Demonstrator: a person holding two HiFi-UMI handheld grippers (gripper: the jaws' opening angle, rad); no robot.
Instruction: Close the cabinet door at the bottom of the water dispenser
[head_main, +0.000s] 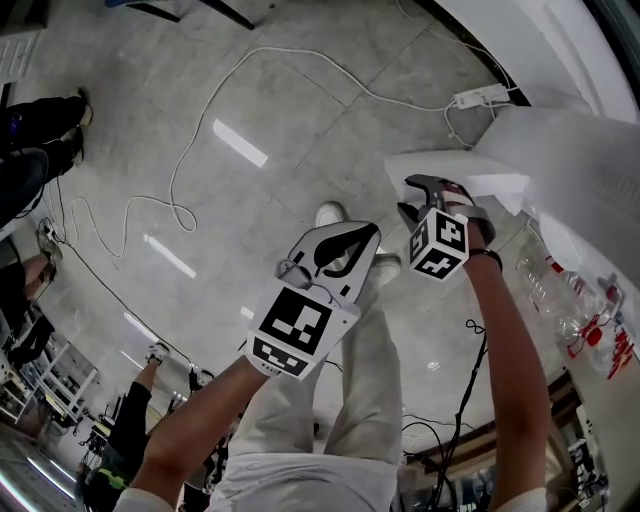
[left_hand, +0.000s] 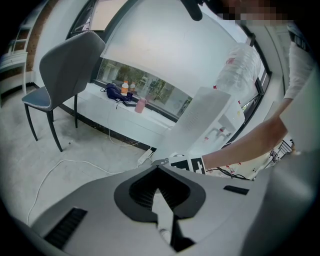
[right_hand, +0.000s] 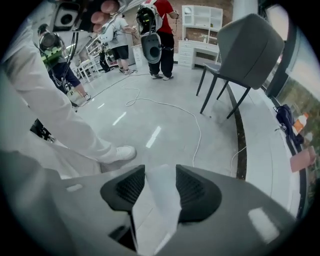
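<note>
Nearest, above the person's pale trousers (head_main: 350, 400), the left gripper (head_main: 362, 238) hangs free, its jaws together on nothing. Just right of it and farther off, the right gripper (head_main: 415, 197) points steeply down with its jaws wide apart astride the top corner of the white cabinet door (head_main: 470, 172); whether the pads press on it is unclear. The door stands open with its long side upright, swung leftward from the water dispenser (head_main: 570, 140) at far right, its lower part and hinge hidden, and beyond lie a power strip (head_main: 482, 96) and a white cable (head_main: 200, 140).
</note>
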